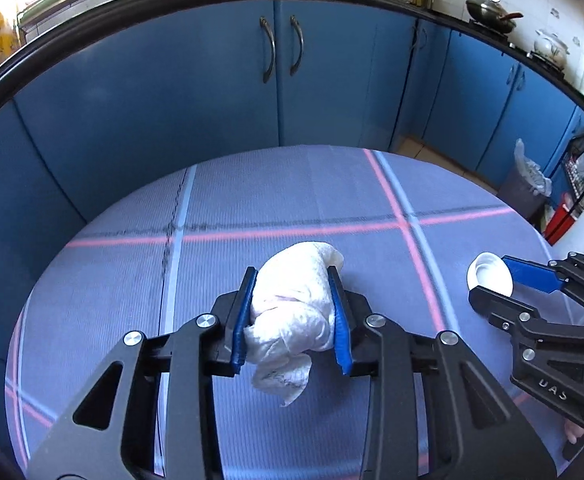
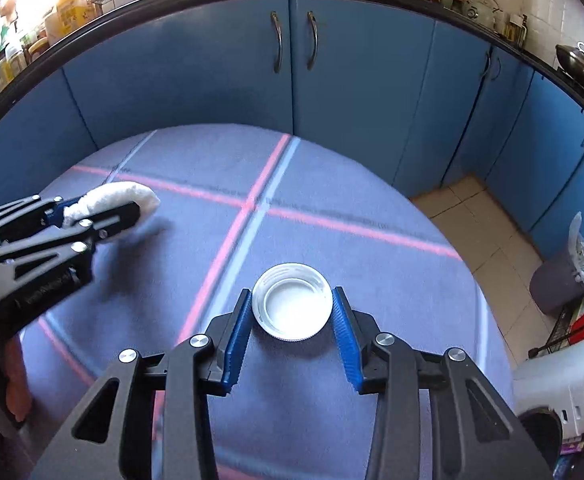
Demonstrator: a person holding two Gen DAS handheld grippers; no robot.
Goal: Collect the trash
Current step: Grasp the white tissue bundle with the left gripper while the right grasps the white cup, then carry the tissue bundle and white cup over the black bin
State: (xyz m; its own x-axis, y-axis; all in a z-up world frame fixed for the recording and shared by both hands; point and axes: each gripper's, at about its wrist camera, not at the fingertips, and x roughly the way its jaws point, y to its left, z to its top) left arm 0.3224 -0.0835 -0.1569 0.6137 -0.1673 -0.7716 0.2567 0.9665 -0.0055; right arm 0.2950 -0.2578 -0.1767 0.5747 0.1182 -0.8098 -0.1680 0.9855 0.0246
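My left gripper (image 1: 292, 280) is shut on a crumpled white paper towel (image 1: 296, 304) and holds it above the round table (image 1: 252, 200), which has a blue cloth with pink and white stripes. It also shows at the left of the right wrist view (image 2: 132, 208) with the towel (image 2: 120, 194). My right gripper (image 2: 292, 300) is shut on a white plastic lid (image 2: 292, 302), open side up, above the table (image 2: 332, 184). The lid (image 1: 490, 276) and right gripper (image 1: 492, 276) show at the right of the left wrist view.
Blue kitchen cabinets (image 1: 284, 80) curve behind the table. A grey trash bin with a white liner (image 2: 564, 280) stands on the tiled floor at the right, also seen in the left wrist view (image 1: 526, 188). A white appliance (image 2: 564, 380) is at the lower right.
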